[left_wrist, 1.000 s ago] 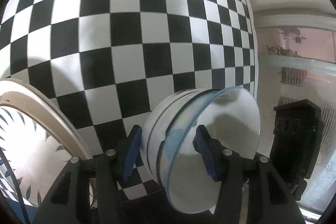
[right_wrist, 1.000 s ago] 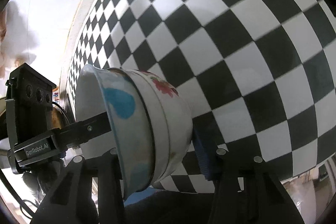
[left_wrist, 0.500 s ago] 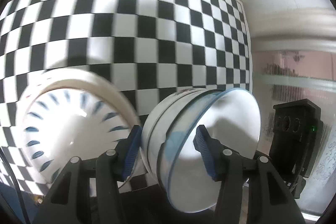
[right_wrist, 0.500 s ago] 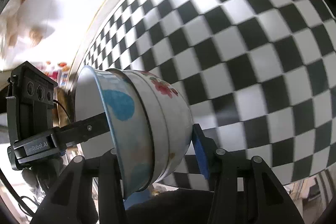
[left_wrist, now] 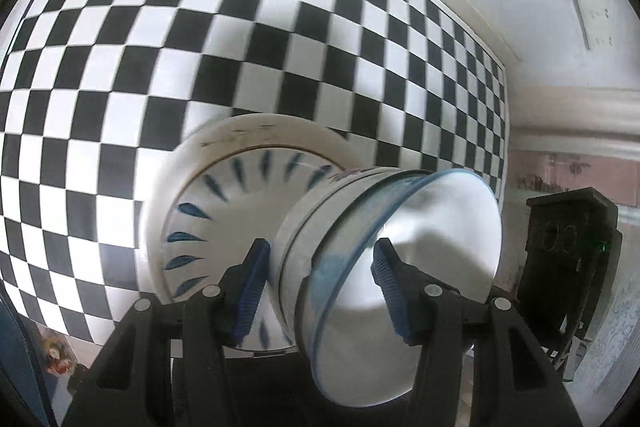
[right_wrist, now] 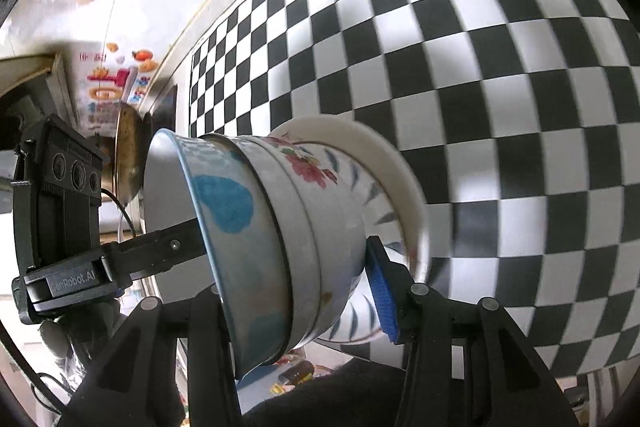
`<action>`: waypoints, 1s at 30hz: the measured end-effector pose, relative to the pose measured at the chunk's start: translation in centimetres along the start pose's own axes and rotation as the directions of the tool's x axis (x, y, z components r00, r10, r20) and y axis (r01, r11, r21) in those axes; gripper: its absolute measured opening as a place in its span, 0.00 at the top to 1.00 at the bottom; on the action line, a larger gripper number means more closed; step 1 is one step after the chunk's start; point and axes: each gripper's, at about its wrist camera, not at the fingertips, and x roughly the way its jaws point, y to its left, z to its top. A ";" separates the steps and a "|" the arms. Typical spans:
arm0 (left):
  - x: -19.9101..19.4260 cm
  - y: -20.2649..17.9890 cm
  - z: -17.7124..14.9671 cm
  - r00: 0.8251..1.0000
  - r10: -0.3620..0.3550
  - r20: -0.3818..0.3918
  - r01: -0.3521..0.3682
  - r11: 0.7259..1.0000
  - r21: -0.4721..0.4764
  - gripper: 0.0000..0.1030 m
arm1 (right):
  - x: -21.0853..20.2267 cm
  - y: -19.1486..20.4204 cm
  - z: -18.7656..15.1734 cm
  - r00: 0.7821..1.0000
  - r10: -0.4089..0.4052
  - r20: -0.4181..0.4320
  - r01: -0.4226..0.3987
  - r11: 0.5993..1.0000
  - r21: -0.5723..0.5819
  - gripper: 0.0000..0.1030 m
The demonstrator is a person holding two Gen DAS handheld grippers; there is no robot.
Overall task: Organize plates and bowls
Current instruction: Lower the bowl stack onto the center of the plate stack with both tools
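Both grippers are on the same nested bowl stack (left_wrist: 384, 251), one from each side. Left gripper (left_wrist: 320, 291): jaws clamped across the wall at the rim, one pad inside the blue-rimmed bowl (right_wrist: 224, 211), one outside. Right gripper (right_wrist: 298, 283): same pinch on the opposite wall, with the blue pad (right_wrist: 380, 291) against the outer floral bowl (right_wrist: 316, 187).

The stack looks like three bowls, carried tilted over the checkered desk (left_wrist: 160, 47), directly in front of the leaf-pattern plate (left_wrist: 224, 211). The plate sits on the desk with a plain white plate (right_wrist: 384, 147) under it. Can't tell if the bowl base is touching the plate yet; that area is blurred.

Risks from here, as I judge it:
- Both grips are on rims only. The bowls are merely nested, so with this tilt one could slide out.
- If the hands drift apart or twist unevenly, one pinch may slip.
- Setting it down tilted means a base edge hits first: chipping, or the plate gets shoved.
- If one side lets go early, the stack tips.
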 end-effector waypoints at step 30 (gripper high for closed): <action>1.9 4.6 0.2 1.000 -0.007 -0.025 0.005 0.997 -0.081 0.51 | 5.0 1.1 0.9 0.995 -0.054 -0.087 0.048 0.997 -0.065 0.53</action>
